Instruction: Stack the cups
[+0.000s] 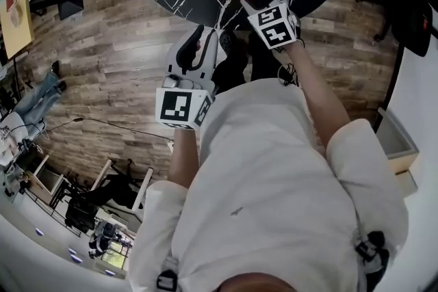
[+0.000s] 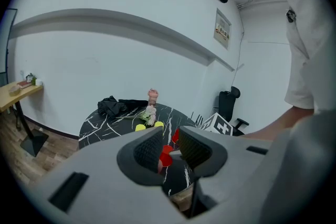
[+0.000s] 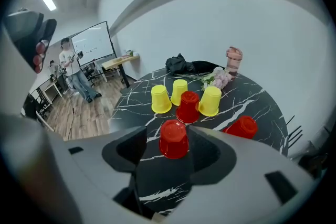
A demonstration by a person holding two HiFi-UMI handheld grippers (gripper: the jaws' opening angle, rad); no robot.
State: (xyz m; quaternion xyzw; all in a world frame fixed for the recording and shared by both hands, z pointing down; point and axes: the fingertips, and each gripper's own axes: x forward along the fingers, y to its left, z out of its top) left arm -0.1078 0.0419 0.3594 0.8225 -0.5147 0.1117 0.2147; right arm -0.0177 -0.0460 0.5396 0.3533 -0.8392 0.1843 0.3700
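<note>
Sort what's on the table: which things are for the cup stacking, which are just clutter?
For the job:
- nearest red cup, middle red cup, right red cup
- left yellow cup, back yellow cup, right yellow cup

Lying about:
- pink flowers
- pink bottle
- black cloth bundle

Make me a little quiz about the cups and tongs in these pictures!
1. How many yellow cups stand on the black table?
2. True or false: the right tongs are shut on the nearest red cup.
3. What lies behind the cups? A flowers, B a ball, C a book.
Key: 1: three. 2: false, they are open. 3: A.
</note>
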